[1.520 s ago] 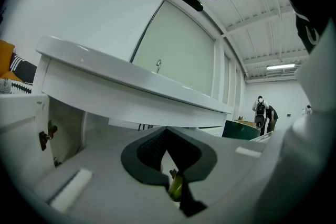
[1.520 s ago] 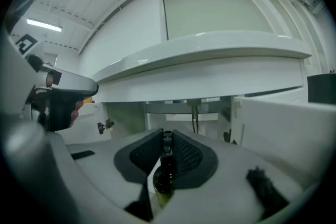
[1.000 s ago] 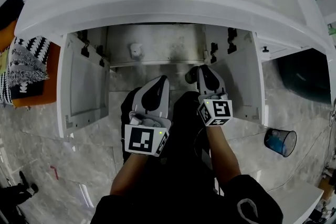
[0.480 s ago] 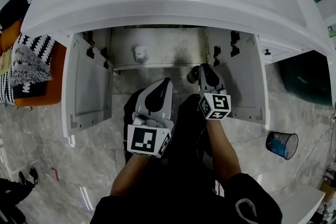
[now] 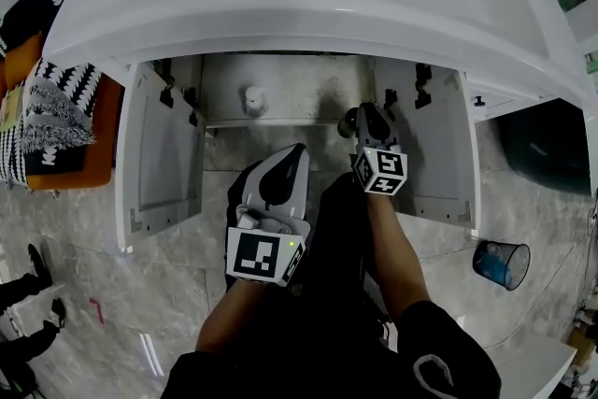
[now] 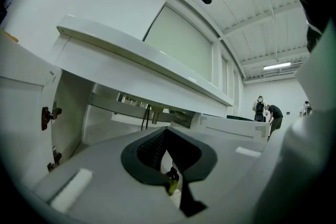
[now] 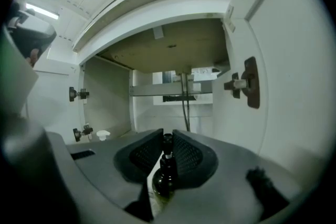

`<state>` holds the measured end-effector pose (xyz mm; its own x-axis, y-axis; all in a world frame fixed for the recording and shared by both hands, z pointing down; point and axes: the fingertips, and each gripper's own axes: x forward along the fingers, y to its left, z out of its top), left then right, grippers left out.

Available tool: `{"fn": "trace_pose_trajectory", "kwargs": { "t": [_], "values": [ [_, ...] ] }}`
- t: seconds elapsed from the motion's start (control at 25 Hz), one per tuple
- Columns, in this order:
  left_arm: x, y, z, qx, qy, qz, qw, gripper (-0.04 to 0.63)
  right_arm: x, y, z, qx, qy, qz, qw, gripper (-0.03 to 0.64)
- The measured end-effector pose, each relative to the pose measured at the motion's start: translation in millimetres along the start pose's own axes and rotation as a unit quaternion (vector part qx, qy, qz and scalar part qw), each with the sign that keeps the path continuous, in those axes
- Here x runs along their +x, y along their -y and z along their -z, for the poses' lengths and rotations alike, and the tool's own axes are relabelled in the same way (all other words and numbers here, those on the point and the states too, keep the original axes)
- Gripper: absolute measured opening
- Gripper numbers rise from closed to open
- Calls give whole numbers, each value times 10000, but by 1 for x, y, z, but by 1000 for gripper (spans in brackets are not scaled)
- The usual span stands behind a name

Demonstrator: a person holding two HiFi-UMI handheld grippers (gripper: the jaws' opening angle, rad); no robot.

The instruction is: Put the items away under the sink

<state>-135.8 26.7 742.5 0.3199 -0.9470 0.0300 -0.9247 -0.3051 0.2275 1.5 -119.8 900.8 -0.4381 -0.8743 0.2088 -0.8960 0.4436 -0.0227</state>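
The cabinet under the white sink point(image 5: 280, 5) stands open, with both doors swung out. My right gripper point(image 5: 363, 119) reaches into its right half, shut on the neck of a dark pump bottle point(image 7: 165, 174) that hangs between the pads; the same bottle point(image 5: 348, 120) shows dark at the jaw tips. My left gripper point(image 5: 283, 173) waits outside, in front of the opening. Its jaws are close together around a small yellow-green bottle point(image 6: 171, 182) with a dark cap. A small white item point(image 5: 252, 96) stands on the cabinet floor at the left, the same white item point(image 7: 103, 135).
The left door point(image 5: 166, 154) and right door point(image 5: 439, 145) flank the opening, with hinges point(image 7: 247, 83) on the inner walls. Hoses point(image 7: 185, 102) hang at the back. A blue bin point(image 5: 500, 260) sits on the floor at right and a striped cloth point(image 5: 47, 107) at left. People stand far off point(image 6: 266, 113).
My right gripper has gone forward and lower into the cabinet mouth with the dark bottle. The left gripper has stayed put. Someone's feet at the lower left have shifted.
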Motion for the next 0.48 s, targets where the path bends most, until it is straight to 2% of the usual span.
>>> {"fn": "trace_pose_trajectory", "kwargs": {
  "t": [0.48],
  "values": [
    [-12, -7, -4, 30, 91, -75, 9999, 7, 46, 19, 5, 57, -36, 257, 9996, 66]
  ]
}}
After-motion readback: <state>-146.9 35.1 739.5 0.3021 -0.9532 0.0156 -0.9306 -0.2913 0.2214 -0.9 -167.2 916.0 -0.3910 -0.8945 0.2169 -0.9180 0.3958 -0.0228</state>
